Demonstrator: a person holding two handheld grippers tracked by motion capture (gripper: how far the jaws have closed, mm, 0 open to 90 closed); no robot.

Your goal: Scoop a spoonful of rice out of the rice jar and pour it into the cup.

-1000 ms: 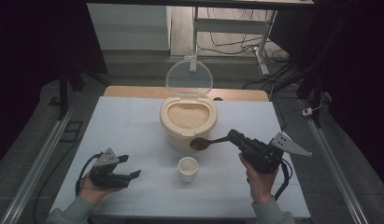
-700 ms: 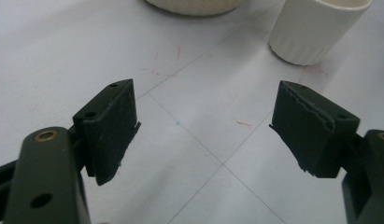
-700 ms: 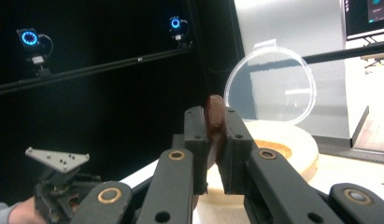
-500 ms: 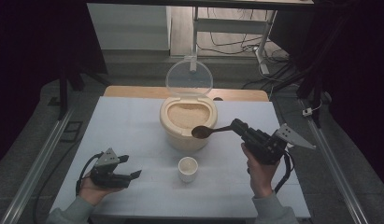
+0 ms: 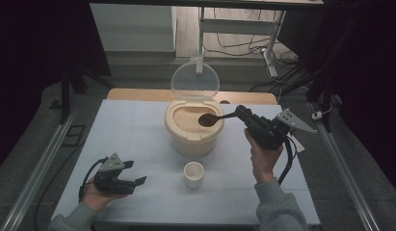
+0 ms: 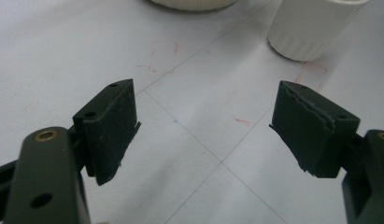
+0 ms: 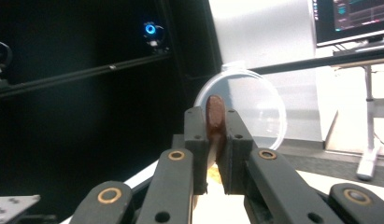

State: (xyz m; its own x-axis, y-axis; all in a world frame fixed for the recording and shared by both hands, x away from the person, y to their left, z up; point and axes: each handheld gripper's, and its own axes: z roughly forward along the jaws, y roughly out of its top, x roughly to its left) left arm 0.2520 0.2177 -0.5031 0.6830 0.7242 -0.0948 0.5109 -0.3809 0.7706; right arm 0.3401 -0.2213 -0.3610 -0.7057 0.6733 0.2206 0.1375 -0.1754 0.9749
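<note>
- Holding a brown spoon (image 5: pixel 210 119) level over the tub (image 5: pixel 191 126); its bowl hangs above the pale grain inside, prob. set to dip for a scoop.
- Right gripper (image 5: pixel 240 113) is clamped on the spoon handle, just right of the tub.
- Tub's clear lid (image 5: pixel 195 80) stands up at the back, so approach from front/right is free.
- Small white cup (image 5: pixel 193 173) sits in front of the tub, apart from it.
- Left gripper (image 5: pixel 137 173), jaws apart w/ nothing between, rests front-left of the tub on the table (image 5: pixel 128 130); plenty of bare room there.

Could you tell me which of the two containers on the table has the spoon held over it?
The big beige tub with the clear lid flipped up; the spoon in the right gripper hangs over its grain. The small white cup stands apart, nearer the person.
</note>
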